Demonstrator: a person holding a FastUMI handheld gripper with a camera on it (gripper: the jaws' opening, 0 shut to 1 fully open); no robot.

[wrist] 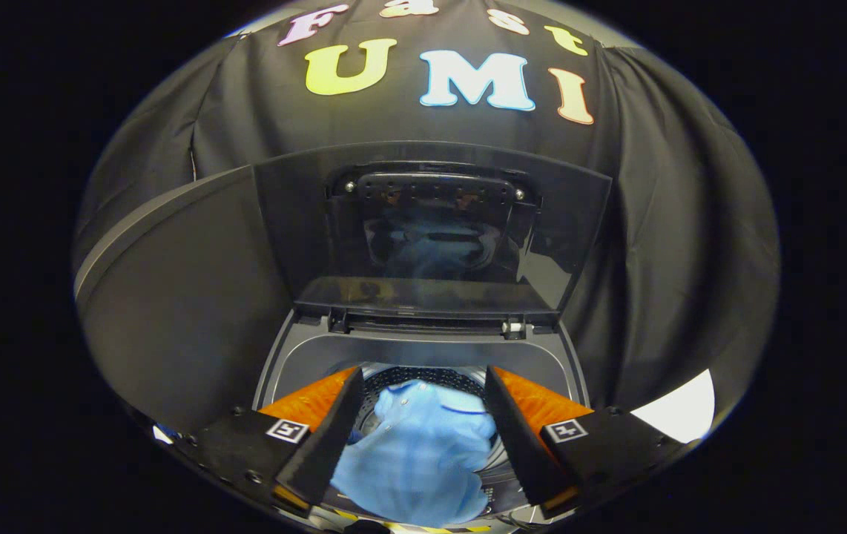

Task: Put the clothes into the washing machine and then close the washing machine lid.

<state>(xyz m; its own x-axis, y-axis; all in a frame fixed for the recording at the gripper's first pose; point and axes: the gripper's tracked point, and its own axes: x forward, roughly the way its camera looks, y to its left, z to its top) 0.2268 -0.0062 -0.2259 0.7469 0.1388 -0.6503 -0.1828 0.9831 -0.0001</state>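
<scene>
A top-loading washing machine (423, 348) stands below me with its dark glass lid (431, 230) raised upright against the booth wall. A light blue garment (416, 452) lies crumpled in the drum (431, 377), seen between my fingers. My gripper (423, 386) hovers over the drum opening, open wide, with a clear gap between each finger and the cloth. The lid's handle (431, 185) sits near its upper edge, and the glass mirrors the blue cloth.
Black cloth surrounds the machine at the back and on both sides. A grey panel (171, 297) stands to the left of the lid. A pale patch of floor or surface (679, 411) shows at the right.
</scene>
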